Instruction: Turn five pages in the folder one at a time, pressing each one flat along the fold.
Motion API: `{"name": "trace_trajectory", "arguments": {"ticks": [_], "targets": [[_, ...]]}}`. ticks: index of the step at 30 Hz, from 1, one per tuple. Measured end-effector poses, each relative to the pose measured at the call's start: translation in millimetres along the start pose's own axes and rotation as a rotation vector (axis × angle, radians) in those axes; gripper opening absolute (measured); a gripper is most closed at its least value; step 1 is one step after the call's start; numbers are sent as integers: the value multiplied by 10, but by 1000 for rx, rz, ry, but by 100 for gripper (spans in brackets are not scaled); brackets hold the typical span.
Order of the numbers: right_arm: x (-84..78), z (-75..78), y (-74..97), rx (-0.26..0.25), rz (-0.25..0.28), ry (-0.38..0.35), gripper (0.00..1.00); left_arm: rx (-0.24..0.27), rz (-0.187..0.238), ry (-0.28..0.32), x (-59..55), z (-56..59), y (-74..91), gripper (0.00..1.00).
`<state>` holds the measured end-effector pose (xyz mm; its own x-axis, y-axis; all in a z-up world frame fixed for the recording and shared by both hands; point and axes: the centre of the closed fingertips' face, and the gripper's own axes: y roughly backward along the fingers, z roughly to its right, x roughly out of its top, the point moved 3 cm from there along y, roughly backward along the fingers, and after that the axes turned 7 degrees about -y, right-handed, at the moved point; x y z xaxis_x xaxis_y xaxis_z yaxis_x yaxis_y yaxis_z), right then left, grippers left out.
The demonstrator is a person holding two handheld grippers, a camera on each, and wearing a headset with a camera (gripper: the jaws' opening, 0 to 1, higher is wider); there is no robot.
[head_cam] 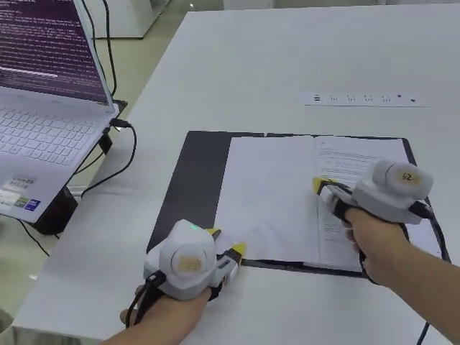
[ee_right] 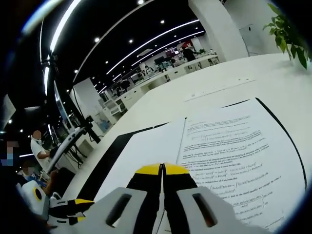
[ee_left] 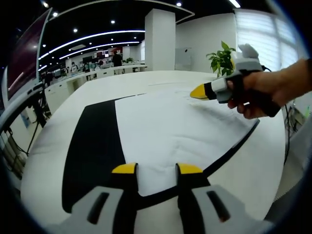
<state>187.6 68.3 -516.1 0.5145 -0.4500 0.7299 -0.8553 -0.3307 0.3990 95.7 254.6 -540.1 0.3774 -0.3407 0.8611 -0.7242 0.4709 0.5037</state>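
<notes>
Working at a broad white table, laptop open at the far left edge, well apart from the job. Lying flat and open near the table's front edge: a black folder, a blank turned page over its left half, a printed page on its right.

Judged to be mid-press on a page already turned over (no telling which of the five). Set down on the paper right at the fold, between blank sheet and printed one: the right gripper, jaws closed tip to tip with nothing between them. Poised at the blank sheet's near left corner, by the folder's front edge: the left gripper, jaws parted and holding nothing.

Called for next, on this reading: running the closed tips along the crease, then parting them to catch the edge of the printed page and carry a single sheet leftward.

Set into the tabletop beyond the folder: a narrow inset strip, markings too small to read. Same for the printed page's paragraphs, the pale lines on the laptop's purple screen and the stickers beside its keyboard. Legible, barely: what looks like "62" on top of the right gripper.
</notes>
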Motion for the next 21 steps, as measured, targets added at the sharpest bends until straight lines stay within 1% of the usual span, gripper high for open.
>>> {"name": "trace_trajectory", "arguments": {"ticks": [6,8,15,21], "targets": [[-14,52,-142,-10,-8,-37,0,3,12,10,0,-1,5,30],[2,51,-171,-18,2,-67,0,3,14,11,-1,-2,4,30],[69,35,-275,-24,16,-84,0,5,21,17,-4,-3,2,30],[154,36,-398,-23,29,-63,0,7,27,21,-11,-6,-1,30]]}}
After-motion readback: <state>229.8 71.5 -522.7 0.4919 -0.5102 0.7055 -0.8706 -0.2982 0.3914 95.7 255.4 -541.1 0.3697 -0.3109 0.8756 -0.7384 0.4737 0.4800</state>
